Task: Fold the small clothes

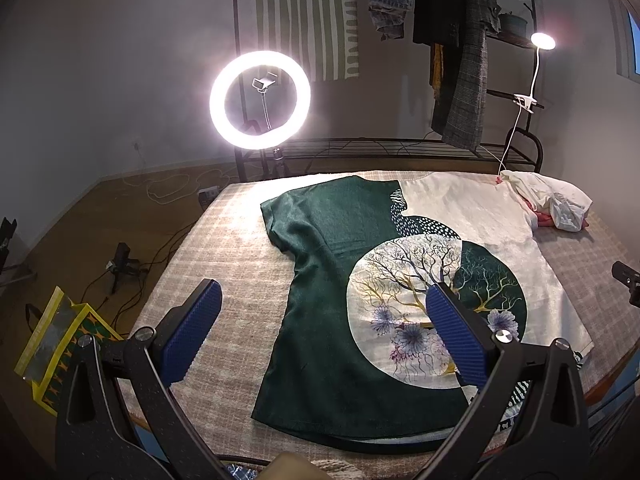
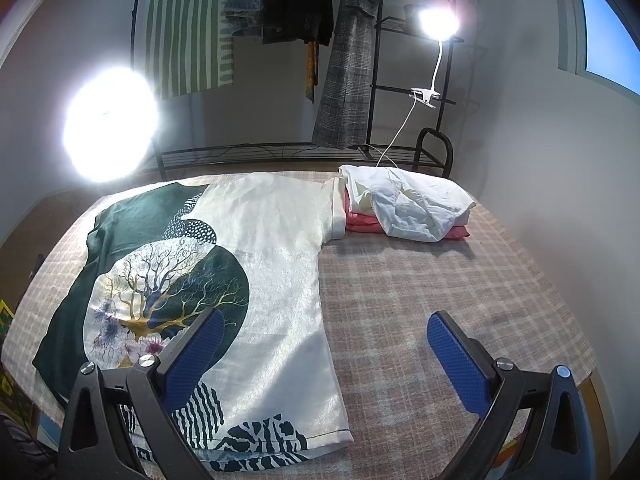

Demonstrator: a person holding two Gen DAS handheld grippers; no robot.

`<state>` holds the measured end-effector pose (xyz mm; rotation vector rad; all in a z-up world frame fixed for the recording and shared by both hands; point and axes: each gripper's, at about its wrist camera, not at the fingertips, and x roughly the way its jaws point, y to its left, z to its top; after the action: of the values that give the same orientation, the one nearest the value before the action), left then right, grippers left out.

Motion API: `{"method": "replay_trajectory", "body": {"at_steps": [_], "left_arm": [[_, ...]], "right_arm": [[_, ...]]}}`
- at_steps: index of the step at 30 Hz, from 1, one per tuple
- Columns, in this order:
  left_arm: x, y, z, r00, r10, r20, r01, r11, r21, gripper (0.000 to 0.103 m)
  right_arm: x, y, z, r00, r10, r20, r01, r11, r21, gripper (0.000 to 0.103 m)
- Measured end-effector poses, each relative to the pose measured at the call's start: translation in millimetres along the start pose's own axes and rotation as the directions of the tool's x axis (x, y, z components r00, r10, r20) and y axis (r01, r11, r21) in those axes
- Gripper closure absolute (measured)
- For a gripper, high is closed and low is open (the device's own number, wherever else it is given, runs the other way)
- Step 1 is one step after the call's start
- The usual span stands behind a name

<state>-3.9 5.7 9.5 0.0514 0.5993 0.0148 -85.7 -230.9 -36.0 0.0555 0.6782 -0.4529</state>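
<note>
shirt [image 1: 332,300] flat on table [image 1: 224,248], hem at 6 o'clock | left gripper [image 1: 324,312] and right gripper [image 2: 320,344] gaping, empty, above hem | likely light, limp, silky; pinch sleeve or hem corners | left view shows ring light [image 1: 260,100] and floor; right view shows folded pile [image 2: 400,208] at 1 o'clock

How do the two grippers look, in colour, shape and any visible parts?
Both look alike. The left gripper and the right gripper each have two black, slightly rough plastic arms that spread in a V. The fingers carry long blue pads with a fine ribbed texture. Round silver screws sit at the joints. No cables, markings or sleeves show.
</note>
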Motion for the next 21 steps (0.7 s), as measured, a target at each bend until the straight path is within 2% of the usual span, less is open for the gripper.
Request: {"method": "replay_trajectory", "body": {"at_steps": [21], "left_arm": [[-0.5, -1.1, -2.3, 1.000, 0.000, -0.001, 0.000, 1.000, 0.000, 0.000]], "right_arm": [[-0.6, 1.9, 0.9, 1.000, 0.002, -0.003, -0.002, 1.000, 0.001, 0.000]]}}
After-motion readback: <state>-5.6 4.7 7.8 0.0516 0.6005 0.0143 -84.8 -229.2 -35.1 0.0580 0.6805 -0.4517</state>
